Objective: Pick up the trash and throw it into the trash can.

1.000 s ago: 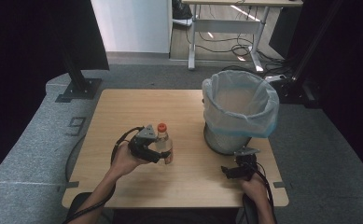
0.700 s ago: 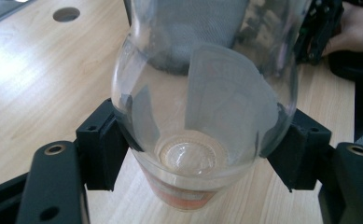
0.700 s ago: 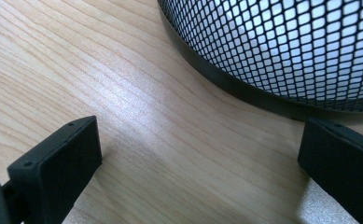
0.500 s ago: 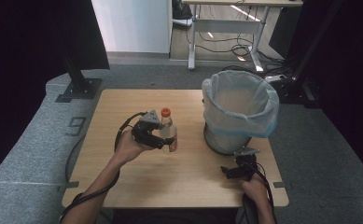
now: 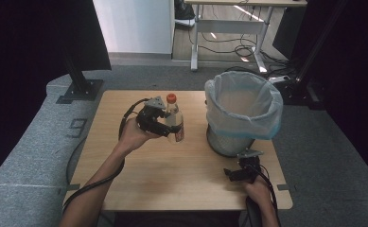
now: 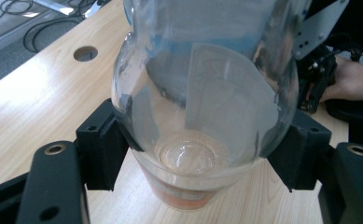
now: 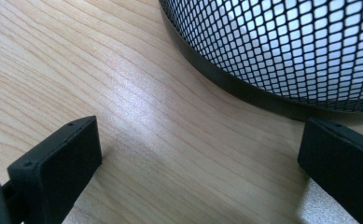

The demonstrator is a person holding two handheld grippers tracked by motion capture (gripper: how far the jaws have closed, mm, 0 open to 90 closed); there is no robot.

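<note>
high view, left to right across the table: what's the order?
left gripper → bottle → bin, with the right gripper below the bin, so its place is unclear.

left gripper raised with jaws clamped, right gripper low with jaws wide apart.

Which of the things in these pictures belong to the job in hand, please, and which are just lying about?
Part of the job:
- clear bottle with an orange cap, clamped in the left gripper
- mesh bin with a pale liner, beside the bottle

Just lying about:
- right gripper, open, resting on the table near the bin's base
- desk and cables on the floor behind
</note>
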